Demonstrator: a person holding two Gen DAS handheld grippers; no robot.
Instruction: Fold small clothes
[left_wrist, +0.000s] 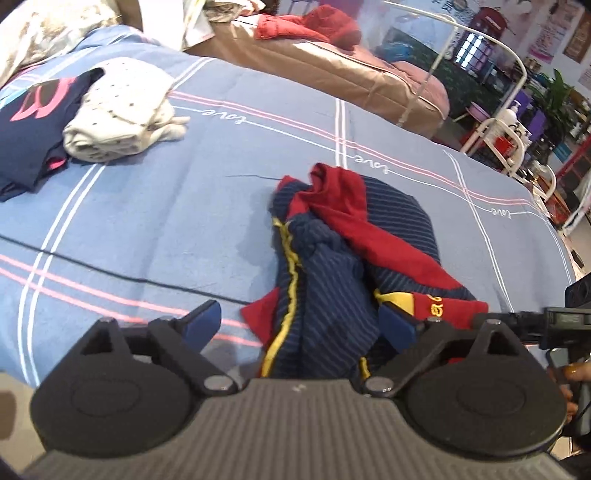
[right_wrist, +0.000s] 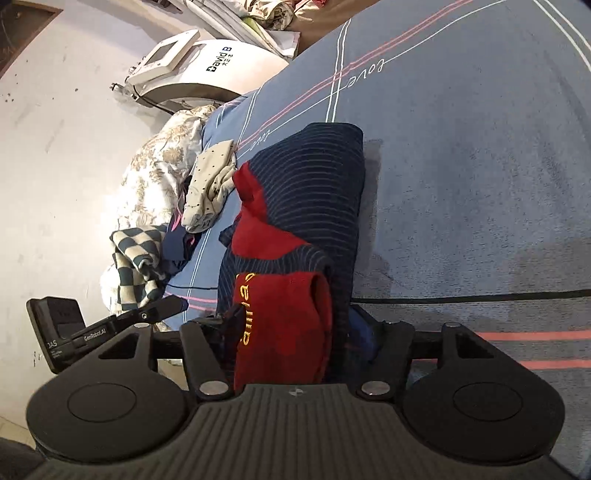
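A half-folded navy-striped jersey (left_wrist: 332, 266) with red panels and yellow piping lies bunched near the front edge of the blue bedsheet (left_wrist: 147, 206), and you have both tools at its near hem. Your left gripper (left_wrist: 306, 325) stands spread wide, its left pad over bare sheet and its right pad tucked against the jersey's red edge, with cloth between the jaws but nothing pinched. Your right gripper (right_wrist: 291, 332) has the red cuff with yellow lettering lying thick between its jaws; whether the pads press it or only flank it, you cannot tell from either view.

To do this fold well, judge it this way: close the left tool on 1 clean layer of hem, not the whole bundle, match the right tool's height, then carry both ends together so the far edge lands square rather than twisted.

Off to the far left, a folded dotted cream garment (left_wrist: 122, 110) rests against a navy garment with pink print (left_wrist: 33, 125), well apart from the jersey, and a checked cloth (right_wrist: 138, 258) hangs at the bed's edge.

Both grippers' bodies hide the jersey's nearest hem, the right pads are buried in fabric, and the lettering on the cuff is cut off
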